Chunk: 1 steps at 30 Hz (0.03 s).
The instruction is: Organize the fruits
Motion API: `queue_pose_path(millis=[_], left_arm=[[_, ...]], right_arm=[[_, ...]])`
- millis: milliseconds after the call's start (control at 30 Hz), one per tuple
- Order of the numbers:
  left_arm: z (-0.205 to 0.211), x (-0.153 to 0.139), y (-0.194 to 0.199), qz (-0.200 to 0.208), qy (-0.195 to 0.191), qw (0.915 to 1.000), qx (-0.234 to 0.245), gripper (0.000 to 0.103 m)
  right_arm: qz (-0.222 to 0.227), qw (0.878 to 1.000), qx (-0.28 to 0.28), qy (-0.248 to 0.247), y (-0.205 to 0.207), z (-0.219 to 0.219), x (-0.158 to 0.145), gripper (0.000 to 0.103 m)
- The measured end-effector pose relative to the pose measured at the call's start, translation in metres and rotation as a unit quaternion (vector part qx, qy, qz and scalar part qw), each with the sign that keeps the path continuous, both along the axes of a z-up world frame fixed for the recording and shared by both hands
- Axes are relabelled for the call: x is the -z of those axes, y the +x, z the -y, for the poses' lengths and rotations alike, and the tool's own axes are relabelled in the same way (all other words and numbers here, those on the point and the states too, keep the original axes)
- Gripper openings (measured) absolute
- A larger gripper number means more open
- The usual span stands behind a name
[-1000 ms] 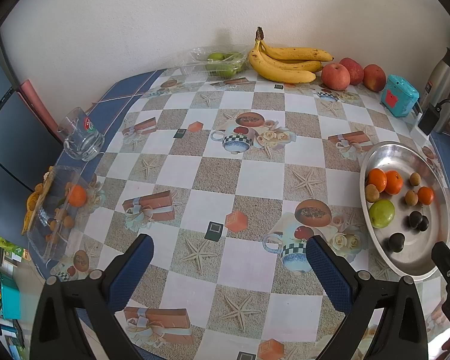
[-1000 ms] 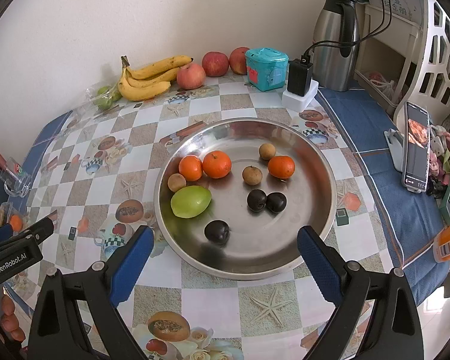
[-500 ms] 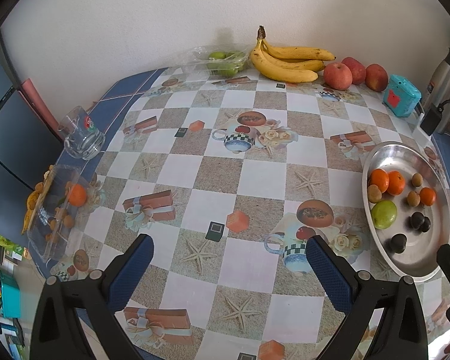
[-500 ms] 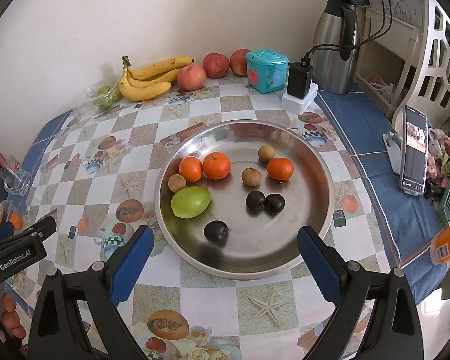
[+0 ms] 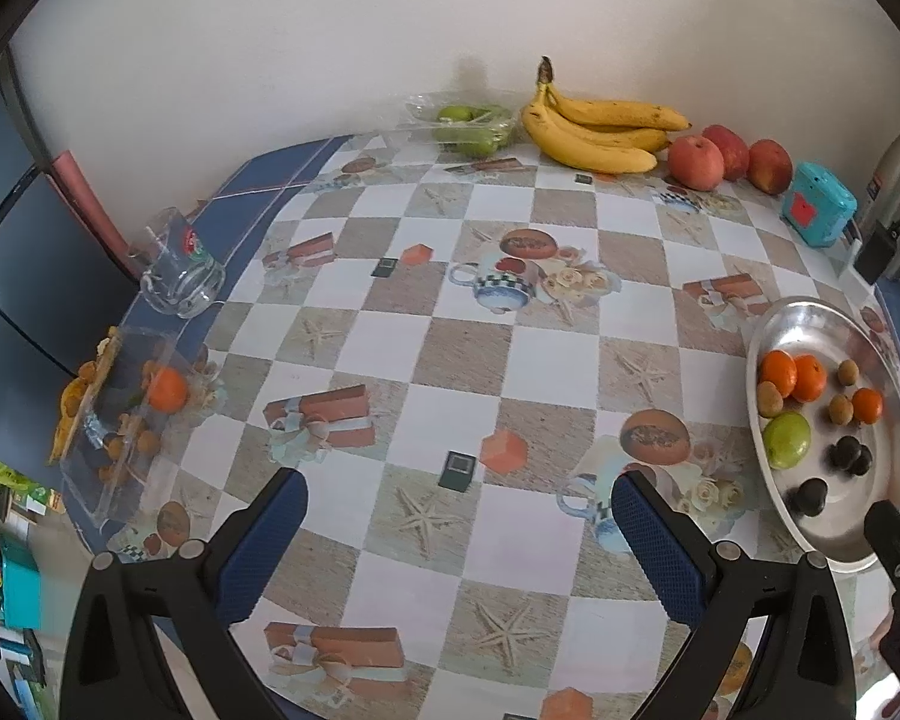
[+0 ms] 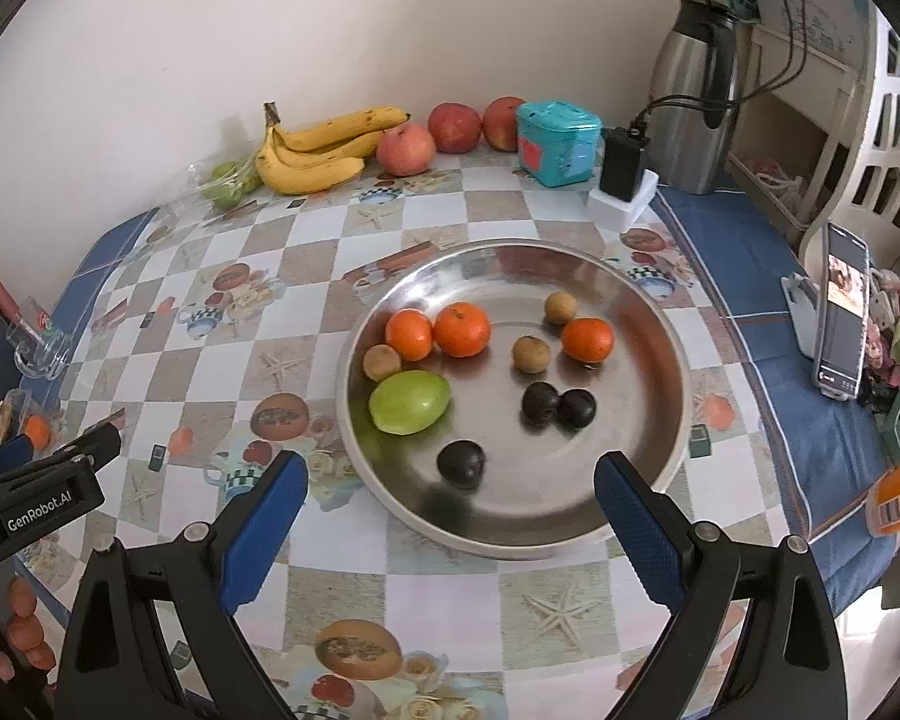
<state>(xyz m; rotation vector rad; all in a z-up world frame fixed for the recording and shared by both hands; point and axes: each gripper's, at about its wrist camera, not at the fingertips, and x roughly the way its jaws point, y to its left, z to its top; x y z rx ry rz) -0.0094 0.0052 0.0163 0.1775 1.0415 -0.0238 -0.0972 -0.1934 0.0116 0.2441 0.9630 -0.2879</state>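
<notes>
Left gripper (image 5: 456, 516): you've got it hovering over the checkered tablecloth (image 5: 468, 354), jaws wide apart, nothing held.
Right gripper (image 6: 450, 501): yours hangs above the plate's 6 o'clock rim, jaws spread, empty.
Fruit: oranges (image 6: 461, 329), green fruit (image 6: 410, 402), dark plums (image 6: 558, 405) lie inside the steel plate (image 6: 648, 324).
Bananas (image 6: 315, 150): 11 o'clock, at the wall.
</notes>
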Motion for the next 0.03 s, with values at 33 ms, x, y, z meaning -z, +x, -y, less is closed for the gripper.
queue_pose_path(millis=[33], left_arm=[[-0.0015,0.0002,0.0008,-0.001,-0.001,1.0000,-0.001,0.103]], right_arm=[[0.000,1.000,-0.003,0.000,0.0012,-0.0029,-0.0001,0.097]])
